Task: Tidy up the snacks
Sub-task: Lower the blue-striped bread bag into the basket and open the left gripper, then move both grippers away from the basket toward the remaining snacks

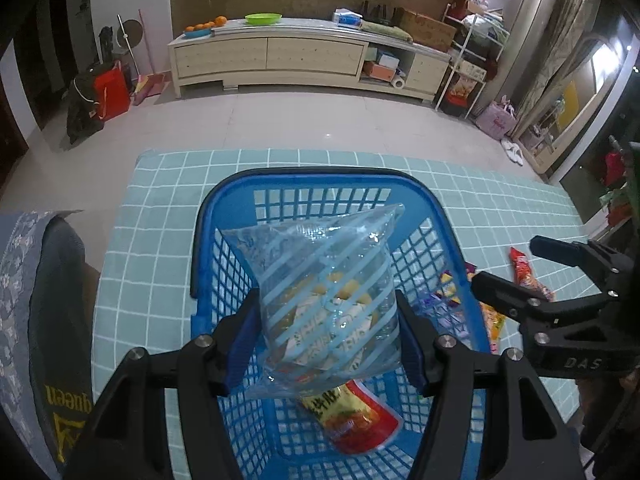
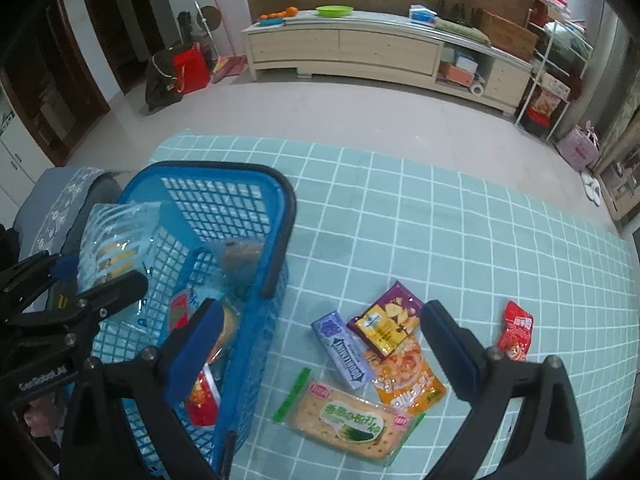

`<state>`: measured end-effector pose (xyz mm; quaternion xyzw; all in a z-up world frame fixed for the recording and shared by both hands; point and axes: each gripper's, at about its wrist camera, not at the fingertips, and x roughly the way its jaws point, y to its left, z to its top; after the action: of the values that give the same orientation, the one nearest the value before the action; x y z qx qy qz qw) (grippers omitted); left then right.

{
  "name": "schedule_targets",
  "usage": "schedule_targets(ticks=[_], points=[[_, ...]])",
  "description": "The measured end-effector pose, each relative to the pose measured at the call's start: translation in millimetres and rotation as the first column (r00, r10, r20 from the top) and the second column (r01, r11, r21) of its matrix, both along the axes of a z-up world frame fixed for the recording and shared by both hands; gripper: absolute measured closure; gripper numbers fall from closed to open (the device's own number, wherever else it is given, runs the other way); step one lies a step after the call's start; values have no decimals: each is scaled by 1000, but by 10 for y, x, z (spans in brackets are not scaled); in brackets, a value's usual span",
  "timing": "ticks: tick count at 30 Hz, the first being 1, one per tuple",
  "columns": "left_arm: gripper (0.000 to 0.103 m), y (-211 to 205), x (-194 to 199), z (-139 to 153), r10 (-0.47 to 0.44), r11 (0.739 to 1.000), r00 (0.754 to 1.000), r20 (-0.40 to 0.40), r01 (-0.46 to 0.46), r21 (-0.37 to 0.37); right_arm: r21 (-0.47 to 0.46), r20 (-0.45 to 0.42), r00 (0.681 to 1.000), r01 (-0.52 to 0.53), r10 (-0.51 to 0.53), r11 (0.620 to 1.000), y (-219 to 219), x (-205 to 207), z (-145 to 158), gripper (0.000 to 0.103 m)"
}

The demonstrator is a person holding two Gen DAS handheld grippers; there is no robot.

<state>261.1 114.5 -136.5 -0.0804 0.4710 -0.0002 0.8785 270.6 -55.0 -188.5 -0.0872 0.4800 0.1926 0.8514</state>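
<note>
My left gripper [image 1: 326,316] is shut on a clear blue-striped snack bag [image 1: 328,288] and holds it above the blue plastic basket [image 1: 224,216]. A red and yellow packet [image 1: 356,420] lies on the basket floor. My right gripper [image 2: 320,340] is open and empty above the loose snacks on the table, right of the basket [image 2: 276,248]: a cracker pack [image 2: 348,420], a purple gum pack [image 2: 340,350], a purple chip bag [image 2: 386,320], an orange bag [image 2: 408,380] and a red packet [image 2: 516,330]. The left gripper with the striped bag [image 2: 108,248] shows at the left of the right wrist view.
The table has a teal grid-pattern cloth [image 2: 440,220]. A chair with dark clothing [image 1: 48,300] stands at the table's left. Beyond the table are tiled floor and a long low cabinet [image 1: 300,60].
</note>
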Motion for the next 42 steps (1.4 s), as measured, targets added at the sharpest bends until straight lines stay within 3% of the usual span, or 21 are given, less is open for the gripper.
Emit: schedule_targets(ticks=[9,22,33,42], points=[[34,-42,138,12,7,996,1000,0,-7,88,22,-24,999,23,-22,1000,-96,54,-69,3],[28,-207,-420,418,-13,993,998,54,6,120,78,-16,999,32,-31,996,-321,-336,264,3],[28,-533,-857,671,-42,997,995,91,36,68,83,-4,998,56,-56,995,-664,-832,485,3],[28,-1073,-1097,624,-113,992,990,82,108,65,57,-11,997,79,-79,995,-1052,-1105,503,3]])
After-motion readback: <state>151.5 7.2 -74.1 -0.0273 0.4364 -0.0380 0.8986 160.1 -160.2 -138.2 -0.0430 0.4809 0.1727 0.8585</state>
